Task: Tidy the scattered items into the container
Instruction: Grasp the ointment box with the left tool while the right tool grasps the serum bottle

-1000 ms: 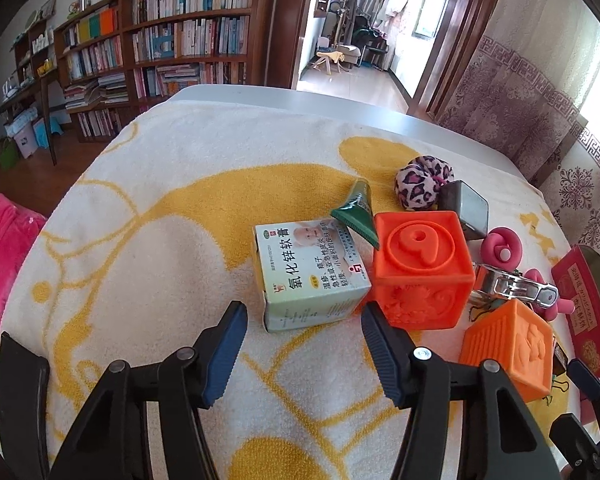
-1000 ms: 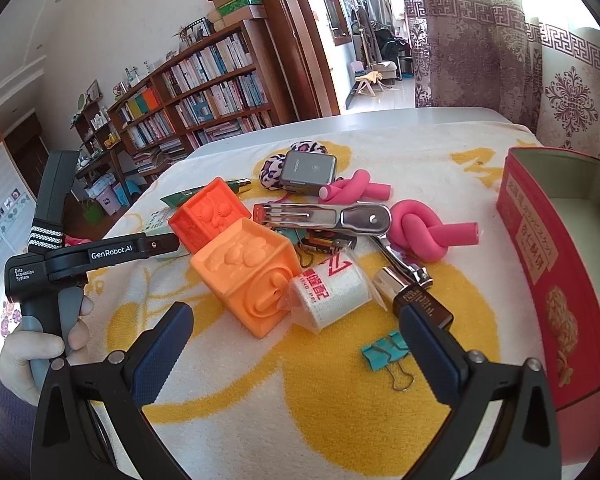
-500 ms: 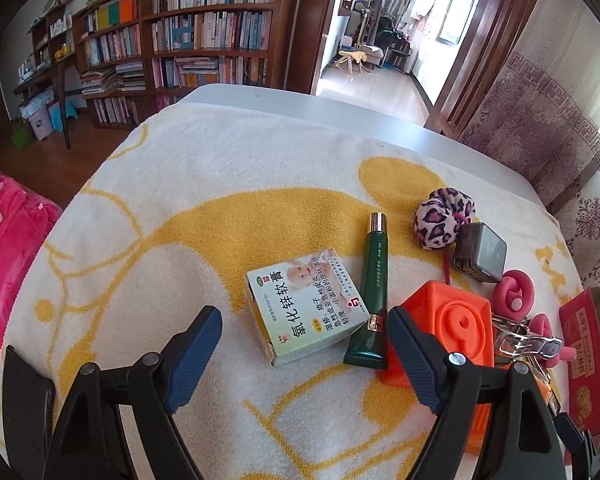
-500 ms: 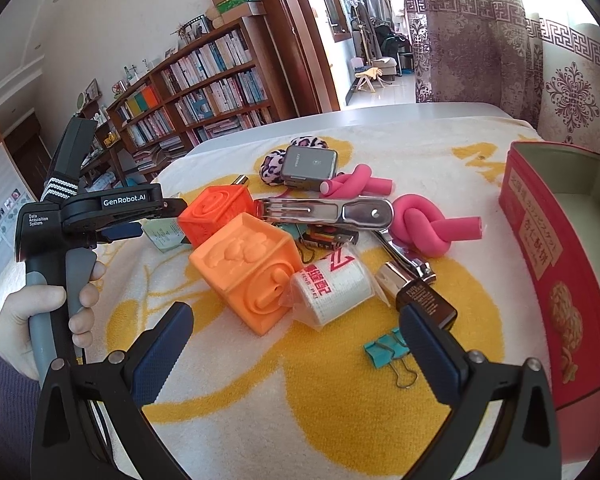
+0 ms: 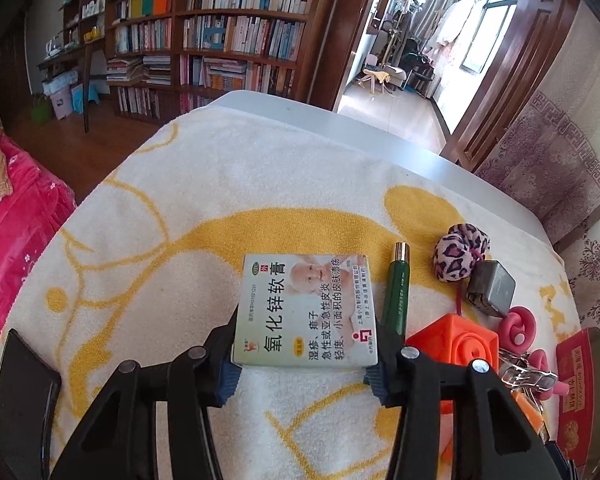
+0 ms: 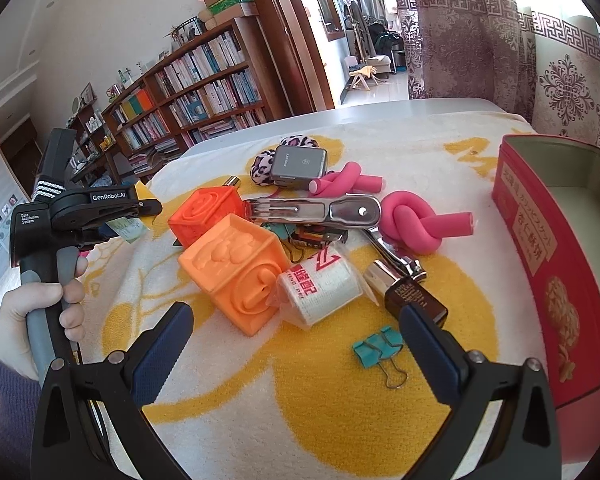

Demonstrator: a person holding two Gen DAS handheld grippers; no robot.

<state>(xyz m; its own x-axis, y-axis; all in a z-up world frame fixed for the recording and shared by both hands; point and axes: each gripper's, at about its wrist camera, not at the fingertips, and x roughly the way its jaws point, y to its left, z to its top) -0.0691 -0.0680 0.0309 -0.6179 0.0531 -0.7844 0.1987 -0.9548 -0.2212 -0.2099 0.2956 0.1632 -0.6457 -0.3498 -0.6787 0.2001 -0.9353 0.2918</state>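
Note:
A pale green ointment box sits between the fingers of my left gripper. Its jaws are closing and the pads press on the box's two sides. From the right wrist view the same left gripper, in a person's hand, holds the box just above the towel. My right gripper stands open with nothing between its pads, over a white bandage roll. The red tin container stands open at the right.
On the yellow-and-white towel lie two orange cubes, a pink foam knot, a metal tool, a brown bottle, a teal binder clip, a grey charger and a green tube.
My left gripper spread wide, moved onto the ointment box and closed on its sides. The right gripper has stayed where it was.

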